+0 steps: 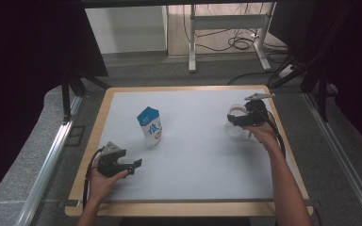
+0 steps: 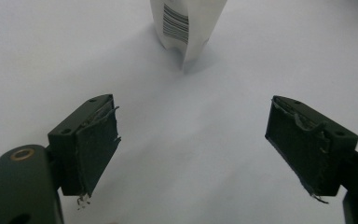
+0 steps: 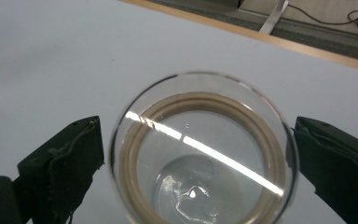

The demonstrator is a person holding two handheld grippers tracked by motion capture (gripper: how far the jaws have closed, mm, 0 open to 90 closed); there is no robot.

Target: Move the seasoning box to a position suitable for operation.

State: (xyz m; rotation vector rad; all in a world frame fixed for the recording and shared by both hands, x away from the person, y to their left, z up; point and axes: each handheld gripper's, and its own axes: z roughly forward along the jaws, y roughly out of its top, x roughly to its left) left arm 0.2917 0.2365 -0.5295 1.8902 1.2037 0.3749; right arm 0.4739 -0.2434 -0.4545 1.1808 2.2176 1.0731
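Note:
A blue and white carton stands left of the table's middle; its barcoded white lower part rises ahead of my left gripper's jaws. My left gripper is open near the front left, a short way from the carton, with nothing between its pads. A clear glass jar with a tan ring inside sits at the back right. My right gripper is open with one jaw on each side of the jar, close to its wall.
The white table top has a wooden rim. Beyond the far edge are a grey floor, a white desk frame and loose cables. Black curtains hang at both sides.

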